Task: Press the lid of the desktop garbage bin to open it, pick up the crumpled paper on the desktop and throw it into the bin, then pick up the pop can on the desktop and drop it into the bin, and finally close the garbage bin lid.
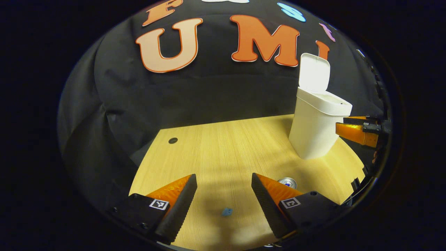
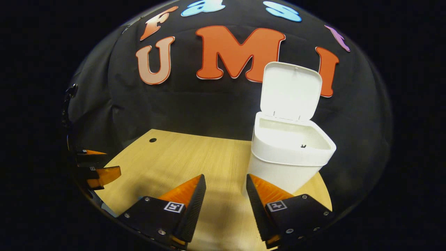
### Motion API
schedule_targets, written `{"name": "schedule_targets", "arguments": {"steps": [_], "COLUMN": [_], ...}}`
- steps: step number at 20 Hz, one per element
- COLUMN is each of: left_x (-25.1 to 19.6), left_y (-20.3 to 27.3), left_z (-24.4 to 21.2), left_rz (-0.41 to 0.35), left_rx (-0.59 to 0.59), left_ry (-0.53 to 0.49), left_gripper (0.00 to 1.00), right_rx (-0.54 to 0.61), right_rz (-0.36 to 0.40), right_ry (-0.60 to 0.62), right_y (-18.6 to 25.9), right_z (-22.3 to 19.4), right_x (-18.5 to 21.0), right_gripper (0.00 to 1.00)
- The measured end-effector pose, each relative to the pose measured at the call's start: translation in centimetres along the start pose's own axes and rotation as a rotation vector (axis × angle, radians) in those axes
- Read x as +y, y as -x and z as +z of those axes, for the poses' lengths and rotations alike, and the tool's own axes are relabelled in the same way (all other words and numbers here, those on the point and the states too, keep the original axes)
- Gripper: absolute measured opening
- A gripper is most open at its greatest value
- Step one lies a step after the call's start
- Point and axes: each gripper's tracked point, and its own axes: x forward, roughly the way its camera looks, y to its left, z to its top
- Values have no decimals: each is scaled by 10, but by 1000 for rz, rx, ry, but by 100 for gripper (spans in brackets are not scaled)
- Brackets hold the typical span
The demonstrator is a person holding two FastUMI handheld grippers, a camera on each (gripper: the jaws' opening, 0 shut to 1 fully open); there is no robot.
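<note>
Left gripper [image 1: 224, 190] spread, holding nothing; pop can [image 1: 287, 182] largely hidden behind its right finger, top alone visible. Right gripper [image 2: 225, 193] spread, empty, just before the bin [image 2: 289, 153]. Lid [image 2: 290, 91] upright; bin interior indistinct.

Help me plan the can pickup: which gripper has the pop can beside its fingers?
The left gripper: the pop can sits just past one of its fingers, whereas the right gripper faces the open bin.
</note>
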Motion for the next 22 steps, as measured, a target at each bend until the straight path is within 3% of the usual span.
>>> {"name": "schedule_targets", "arguments": {"steps": [4,8,22], "left_x": [-2,-1,14], "left_y": [0,0,-17], "left_z": [-16,-37,-112], "left_rz": [-15,-14,-3], "left_rx": [77,161,429], "left_ry": [23,37,108], "left_gripper": [100,100,100], "right_rx": [31,55,173], "right_rz": [73,130,246], "right_ry": [20,38,43], "right_y": [-9,-13,-24], "right_z": [-26,-45,-98], "right_x": [30,48,82], "right_gripper": [87,94,98]}}
